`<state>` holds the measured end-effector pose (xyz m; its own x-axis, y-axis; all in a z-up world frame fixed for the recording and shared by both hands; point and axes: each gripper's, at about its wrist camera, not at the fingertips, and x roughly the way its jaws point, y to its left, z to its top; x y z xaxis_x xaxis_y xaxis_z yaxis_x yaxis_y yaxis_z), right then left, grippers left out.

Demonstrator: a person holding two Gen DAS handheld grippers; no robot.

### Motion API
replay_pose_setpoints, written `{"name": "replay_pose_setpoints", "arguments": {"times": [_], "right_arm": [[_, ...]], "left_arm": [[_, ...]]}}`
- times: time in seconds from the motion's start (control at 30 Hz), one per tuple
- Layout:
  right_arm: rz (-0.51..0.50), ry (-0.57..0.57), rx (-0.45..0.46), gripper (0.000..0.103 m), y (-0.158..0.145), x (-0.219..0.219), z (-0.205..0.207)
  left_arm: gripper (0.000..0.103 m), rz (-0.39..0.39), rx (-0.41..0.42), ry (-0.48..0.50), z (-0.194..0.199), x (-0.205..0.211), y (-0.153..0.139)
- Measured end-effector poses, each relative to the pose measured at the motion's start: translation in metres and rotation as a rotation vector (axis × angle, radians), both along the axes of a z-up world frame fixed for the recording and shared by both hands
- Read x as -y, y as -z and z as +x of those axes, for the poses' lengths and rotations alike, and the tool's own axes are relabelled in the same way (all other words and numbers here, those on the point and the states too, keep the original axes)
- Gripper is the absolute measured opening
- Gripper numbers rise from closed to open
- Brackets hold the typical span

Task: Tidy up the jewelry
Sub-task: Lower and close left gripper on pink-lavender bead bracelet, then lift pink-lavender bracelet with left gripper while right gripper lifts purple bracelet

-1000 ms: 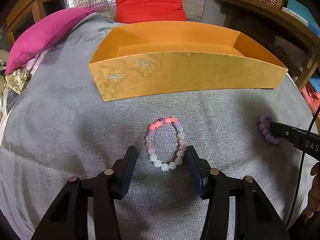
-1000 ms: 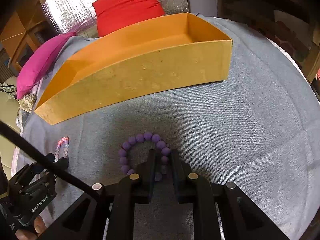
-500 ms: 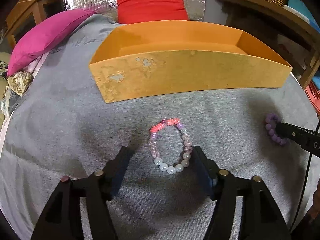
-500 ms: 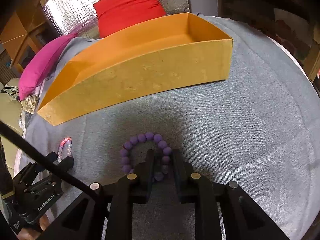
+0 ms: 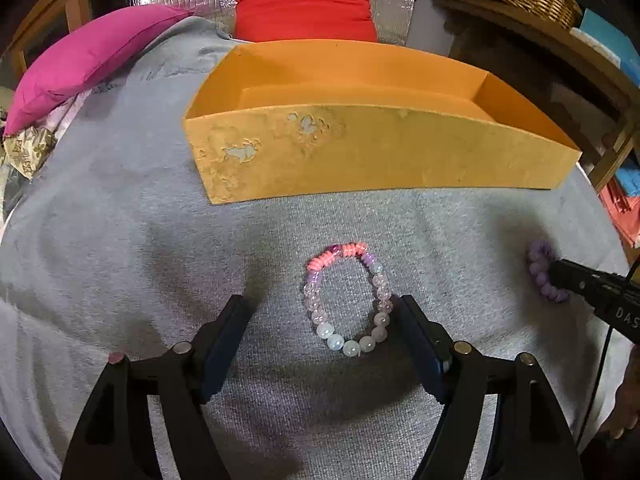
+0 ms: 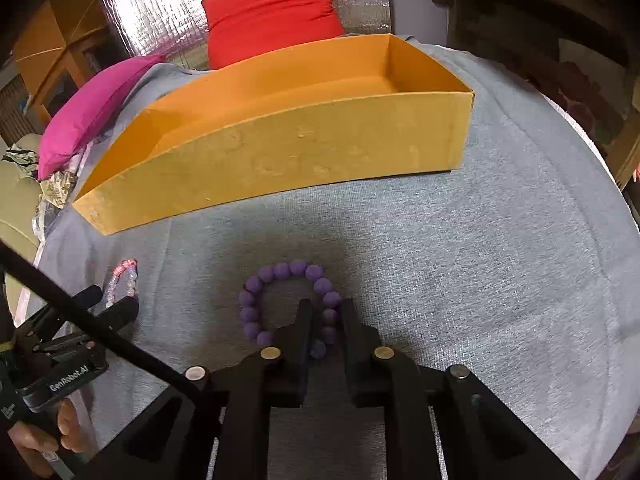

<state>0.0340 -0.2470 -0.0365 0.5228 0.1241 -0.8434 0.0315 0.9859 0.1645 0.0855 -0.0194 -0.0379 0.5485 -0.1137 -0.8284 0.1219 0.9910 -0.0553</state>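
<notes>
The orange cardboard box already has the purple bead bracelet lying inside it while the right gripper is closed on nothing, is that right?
Not quite. The orange cardboard box shows only bare floor. In the right wrist view the purple bead bracelet lies on the grey cloth in front of the box, and the right gripper is closed on the bracelet's near side.

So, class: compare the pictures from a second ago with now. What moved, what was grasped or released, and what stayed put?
The left gripper opened wider and drew back a little from the pink-and-white beaded bracelet, which lies ungrasped on the grey cloth. Nothing was picked up or released. The right gripper stays shut on the purple beaded bracelet, and the long orange cardboard box is unmoved and empty.
</notes>
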Motion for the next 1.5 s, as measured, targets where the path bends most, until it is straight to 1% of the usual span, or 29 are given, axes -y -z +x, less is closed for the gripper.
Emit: {"name": "replay_pose_setpoints", "arguments": {"times": [0.03,0.07,0.13,0.17,0.2,0.23,0.37,0.5,0.53,0.57,0.7,0.87,1.07,1.13,1.2,1.27,1.3,1.37,1.43,1.5], "right_arm": [[-0.001,-0.001,0.001,0.014,0.0,0.0,0.0],[-0.003,-0.001,0.001,0.012,-0.001,0.0,0.0],[-0.003,-0.003,0.004,0.011,-0.002,0.001,-0.001],[-0.001,-0.004,0.004,0.011,-0.002,0.001,-0.001],[0.001,-0.005,0.005,0.011,-0.003,0.001,-0.001],[0.004,-0.006,0.004,0.011,-0.004,0.002,0.0],[0.039,0.002,0.007,0.01,-0.008,0.013,-0.002],[0.095,0.01,0.027,0.01,-0.015,0.029,-0.006],[0.105,0.013,0.031,0.01,-0.016,0.033,-0.007],[0.116,0.016,0.038,0.01,-0.018,0.038,-0.008],[0.14,0.026,0.059,0.01,-0.025,0.05,-0.014],[0.187,0.031,0.09,0.01,-0.035,0.054,-0.018],[0.236,-0.014,0.174,0.01,-0.053,0.038,-0.02],[0.251,-0.031,0.206,0.01,-0.059,0.034,-0.021],[0.255,-0.036,0.221,0.01,-0.062,0.031,-0.021],[0.239,-0.032,0.211,0.01,-0.061,0.029,-0.018],[0.23,-0.025,0.199,0.01,-0.059,0.03,-0.016],[0.197,-0.006,0.164,0.01,-0.052,0.034,-0.012],[0.178,0.019,0.127,0.01,-0.045,0.04,-0.009],[0.193,0.038,0.113,0.01,-0.04,0.047,-0.007]], "left_arm": [[0.063,-0.002,0.005,0.003,0.0,0.0,0.0],[0.057,-0.007,0.015,0.009,-0.001,0.0,-0.001],[0.036,-0.022,0.025,0.019,0.0,0.001,-0.003],[0.031,-0.034,0.028,0.023,0.0,0.001,-0.003],[0.022,-0.047,0.027,0.025,0.001,0.001,-0.004],[0.016,-0.056,0.026,0.028,0.001,0.001,-0.004],[0.015,-0.087,0.026,0.037,0.0,0.001,-0.007],[0.014,-0.09,0.046,0.066,-0.005,0.003,-0.014],[0.004,-0.09,0.052,0.074,-0.006,0.004,-0.016],[0.003,-0.089,0.058,0.09,-0.009,0.006,-0.019],[0.003,-0.087,0.084,0.106,-0.016,0.007,-0.027],[0.003,-0.11,0.121,0.11,-0.022,0.002,-0.039],[0.003,-0.135,0.151,0.096,-0.02,-0.01,-0.048],[0.003,-0.128,0.159,0.09,-0.02,-0.015,-0.049],[0.003,-0.12,0.14,0.092,-0.016,-0.017,-0.045],[0.003,-0.095,0.109,0.059,-0.012,-0.019,-0.037],[0.004,-0.091,0.095,0.054,-0.011,-0.019,-0.034],[0.01,-0.085,0.049,0.063,-0.007,-0.017,-0.026],[0.026,-0.067,0.034,0.069,-0.007,-0.013,-0.02],[0.027,-0.042,0.026,0.082,-0.005,-0.007,-0.015]]}}
